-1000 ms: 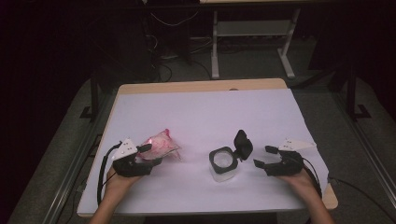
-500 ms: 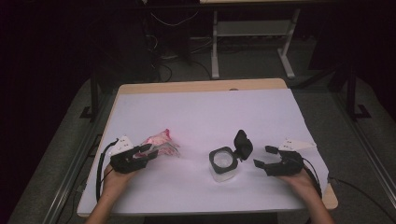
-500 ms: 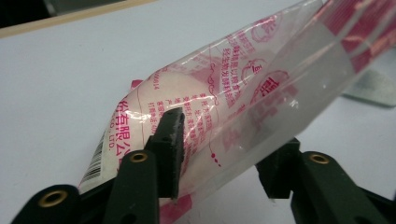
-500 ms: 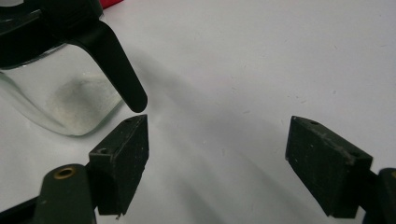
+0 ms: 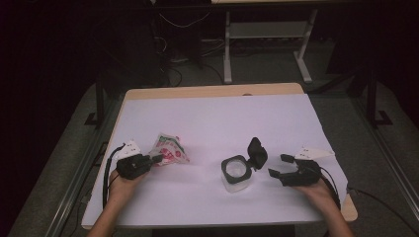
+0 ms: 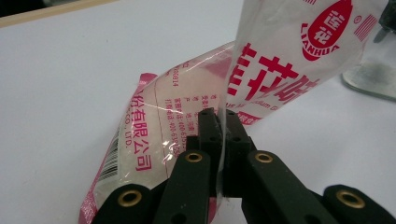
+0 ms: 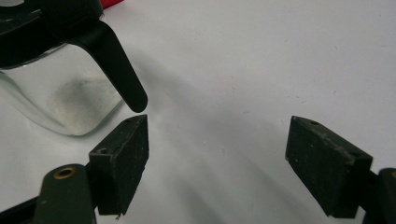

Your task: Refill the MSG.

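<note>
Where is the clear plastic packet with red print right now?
In the high view the clear plastic packet with red print lies on the left of the white table, its edge pinched in the left gripper, well left of the open glass jar.

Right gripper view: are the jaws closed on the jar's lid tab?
No: the right gripper stands open with bare table between its jaws, the black lid tab just above one pad.
</note>
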Demonstrator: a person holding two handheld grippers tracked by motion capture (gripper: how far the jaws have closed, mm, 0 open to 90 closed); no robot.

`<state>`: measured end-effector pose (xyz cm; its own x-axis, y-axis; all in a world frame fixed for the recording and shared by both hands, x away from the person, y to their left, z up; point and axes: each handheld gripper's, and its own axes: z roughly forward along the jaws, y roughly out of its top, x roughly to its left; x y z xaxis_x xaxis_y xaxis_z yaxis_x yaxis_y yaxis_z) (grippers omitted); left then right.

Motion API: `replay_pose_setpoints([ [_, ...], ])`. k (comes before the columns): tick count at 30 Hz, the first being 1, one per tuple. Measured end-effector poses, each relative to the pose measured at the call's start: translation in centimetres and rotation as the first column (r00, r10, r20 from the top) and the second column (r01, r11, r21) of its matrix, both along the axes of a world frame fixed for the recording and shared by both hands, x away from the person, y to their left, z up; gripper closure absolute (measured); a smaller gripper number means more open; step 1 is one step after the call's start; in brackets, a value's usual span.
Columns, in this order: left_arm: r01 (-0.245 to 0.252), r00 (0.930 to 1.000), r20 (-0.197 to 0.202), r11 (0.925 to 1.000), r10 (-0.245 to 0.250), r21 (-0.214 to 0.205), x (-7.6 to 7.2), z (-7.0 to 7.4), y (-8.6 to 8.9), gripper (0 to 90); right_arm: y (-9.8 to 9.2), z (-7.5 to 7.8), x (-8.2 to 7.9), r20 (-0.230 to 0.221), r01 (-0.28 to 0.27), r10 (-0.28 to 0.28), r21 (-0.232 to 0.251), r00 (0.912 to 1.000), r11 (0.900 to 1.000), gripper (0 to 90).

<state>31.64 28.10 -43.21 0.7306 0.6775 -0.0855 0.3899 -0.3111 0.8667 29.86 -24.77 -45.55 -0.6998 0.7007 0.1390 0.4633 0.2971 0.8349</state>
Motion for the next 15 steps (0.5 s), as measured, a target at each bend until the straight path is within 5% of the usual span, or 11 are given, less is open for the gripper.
replay_pose_setpoints([
  [10,0.022,0.9997,0.008,0.9953,-0.021,-0.095,0.1,0.8,1.4,90.0,0.0,0.0,0.0,-0.002,-0.002,0.002,-0.001,1.0000,1.0000,21.0],
  [15,0.034,0.9992,0.025,0.9930,-0.031,-0.113,0.4,2.9,1.7,90.0,0.0,0.0,0.0,-0.001,0.000,0.000,0.000,1.0000,1.0000,21.1],
])
